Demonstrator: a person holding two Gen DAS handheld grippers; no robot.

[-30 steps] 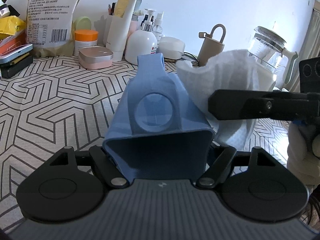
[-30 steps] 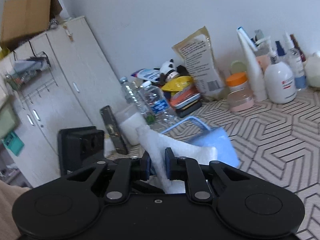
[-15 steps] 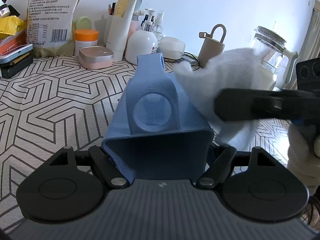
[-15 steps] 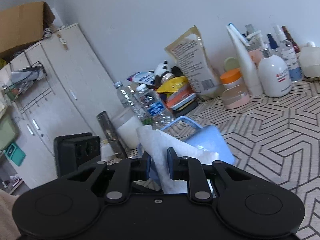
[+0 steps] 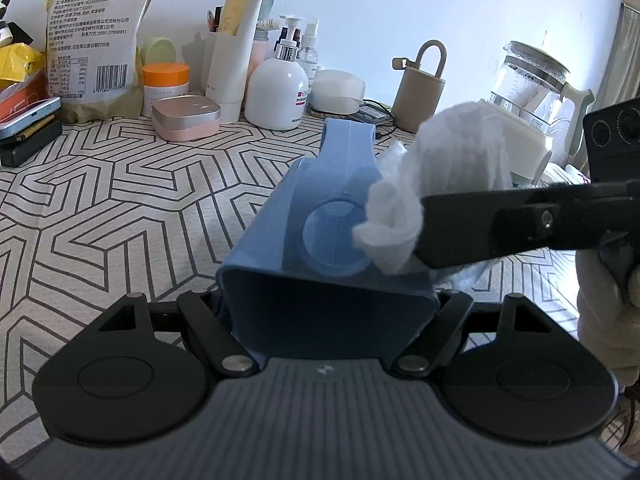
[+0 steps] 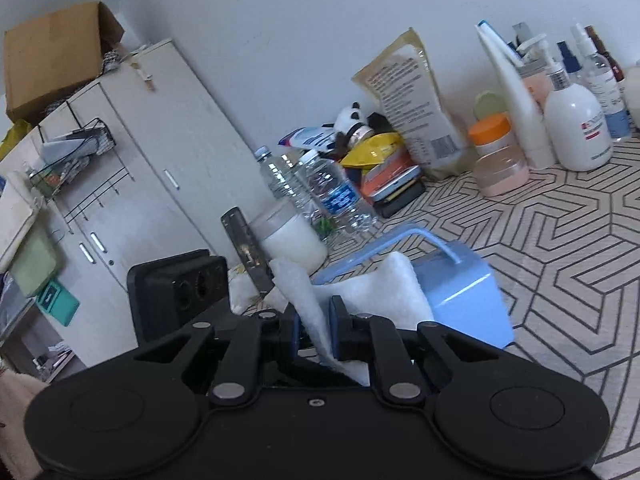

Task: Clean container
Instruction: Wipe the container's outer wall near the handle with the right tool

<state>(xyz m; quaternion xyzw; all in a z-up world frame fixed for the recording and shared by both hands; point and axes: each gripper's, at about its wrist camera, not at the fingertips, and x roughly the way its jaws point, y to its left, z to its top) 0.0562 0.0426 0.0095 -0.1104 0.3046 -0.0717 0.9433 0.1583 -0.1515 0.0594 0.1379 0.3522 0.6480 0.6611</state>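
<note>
Here, one patterned table (image 5: pixel 120 200) fills the frame; at lower centre, one blue container (image 5: pixel 320 280) sits clamped in the left tool (image 5: pixel 328 320); the right tool (image 6: pixel 314 334), jaws just closing, pinches one white cloth (image 5: pixel 448 176) against it.

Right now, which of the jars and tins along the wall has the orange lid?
The squat white jar beside the big printed bag; the tin in front has a silver lid, the round one behind it a pale green one.
</note>
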